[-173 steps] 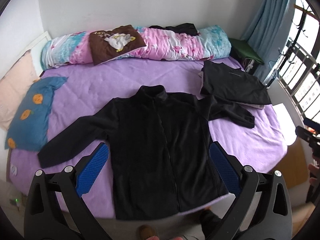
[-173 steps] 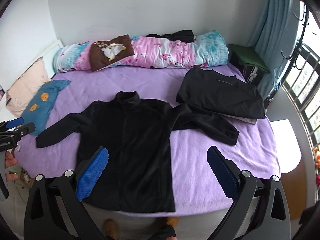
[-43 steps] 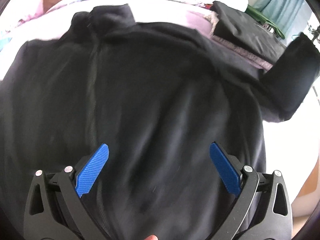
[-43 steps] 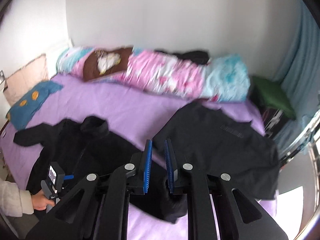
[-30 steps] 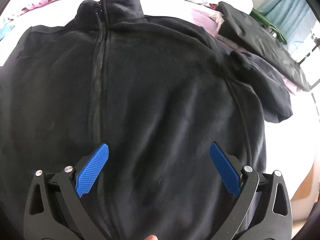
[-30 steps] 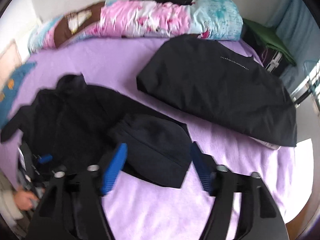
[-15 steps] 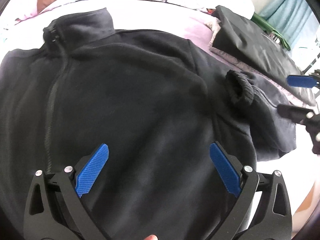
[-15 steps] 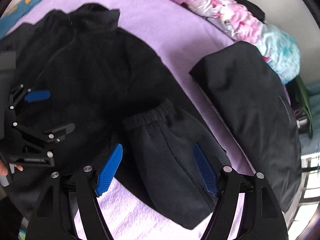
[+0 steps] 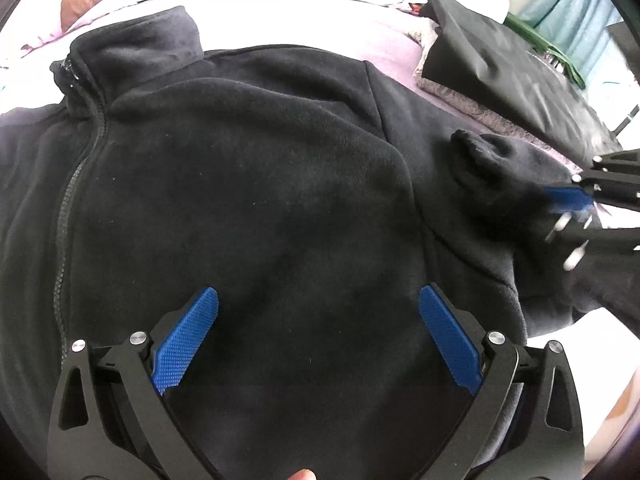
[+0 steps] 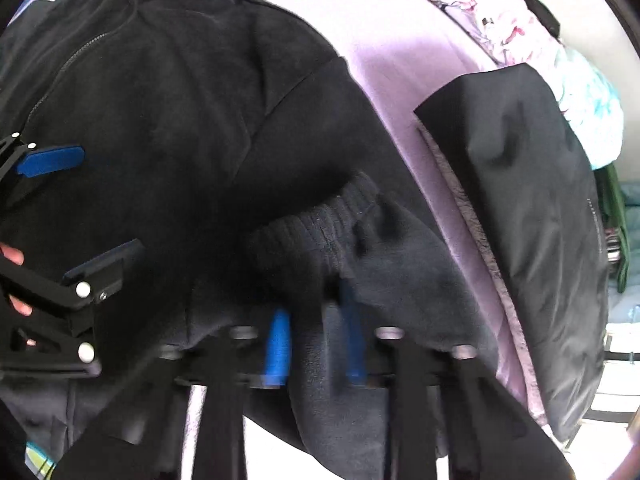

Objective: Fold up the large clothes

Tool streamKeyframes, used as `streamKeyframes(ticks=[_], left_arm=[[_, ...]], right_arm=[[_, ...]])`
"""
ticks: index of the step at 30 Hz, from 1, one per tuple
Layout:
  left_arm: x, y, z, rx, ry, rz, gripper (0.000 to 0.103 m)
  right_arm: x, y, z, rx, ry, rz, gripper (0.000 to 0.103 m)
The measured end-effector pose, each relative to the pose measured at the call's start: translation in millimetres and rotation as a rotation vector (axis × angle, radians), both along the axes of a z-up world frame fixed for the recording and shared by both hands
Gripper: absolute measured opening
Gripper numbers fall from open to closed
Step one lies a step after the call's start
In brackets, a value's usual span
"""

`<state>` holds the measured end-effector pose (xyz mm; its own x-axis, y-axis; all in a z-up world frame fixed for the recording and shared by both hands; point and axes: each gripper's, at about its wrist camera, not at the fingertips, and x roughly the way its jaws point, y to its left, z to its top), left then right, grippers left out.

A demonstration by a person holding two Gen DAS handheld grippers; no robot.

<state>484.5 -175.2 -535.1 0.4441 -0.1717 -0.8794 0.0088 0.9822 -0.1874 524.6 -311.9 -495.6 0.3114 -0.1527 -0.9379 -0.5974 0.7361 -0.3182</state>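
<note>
A black fleece zip jacket [image 9: 260,180] lies flat, front up, on the purple bed [image 10: 400,72]. Its right sleeve is folded inward, and the ribbed cuff [image 10: 320,220] rests near the shoulder seam. My right gripper [image 10: 314,336] points steeply down onto that sleeve. Its blurred blue pads have closed onto a raised fold of the sleeve fabric. In the left wrist view the right gripper [image 9: 560,212] shows just below the cuff [image 9: 476,152]. My left gripper [image 9: 318,336] hovers open over the jacket's chest with nothing between its pads. The right wrist view shows the left gripper [image 10: 76,212] at the left edge.
A folded black garment [image 10: 532,200] lies on the bed to the right of the jacket, also seen as the dark folded garment [image 9: 512,72]. A rolled pink and blue quilt [image 10: 520,20] runs along the far side. A person's fingers [image 10: 12,256] hold the left gripper.
The right gripper has come down onto the folded sleeve and its jaws went from wide open to closed on a fold of fabric. The left gripper drifted slightly over the jacket and stayed open.
</note>
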Motion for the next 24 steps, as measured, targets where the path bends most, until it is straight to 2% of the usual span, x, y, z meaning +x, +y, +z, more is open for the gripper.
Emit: streamKeyframes(ticks=[8, 13, 18, 24], left_arm=[[12.6, -5.9, 10.3, -0.035, -0.020, -0.023, 0.097], [22.1, -12.5, 10.2, -0.035, -0.002, -0.040, 0.097], [31.4, -28.2, 0.2, 0.068, 0.033, -0.094, 0.097], [34.6, -35.9, -15.3, 0.119, 0.050, -0.111, 0.098]], right_arm=[[0.6, -56.4, 69.0, 0.231, -0.022, -0.162, 0.007], [-9.9, -90.9, 114.0, 0.325, -0.063, -0.230, 0.007], [-16.0, -132.5, 162.6, 0.438, -0.125, -0.306, 0.006], [-30.7, -173.5, 222.3, 0.653, -0.211, -0.401, 0.006]])
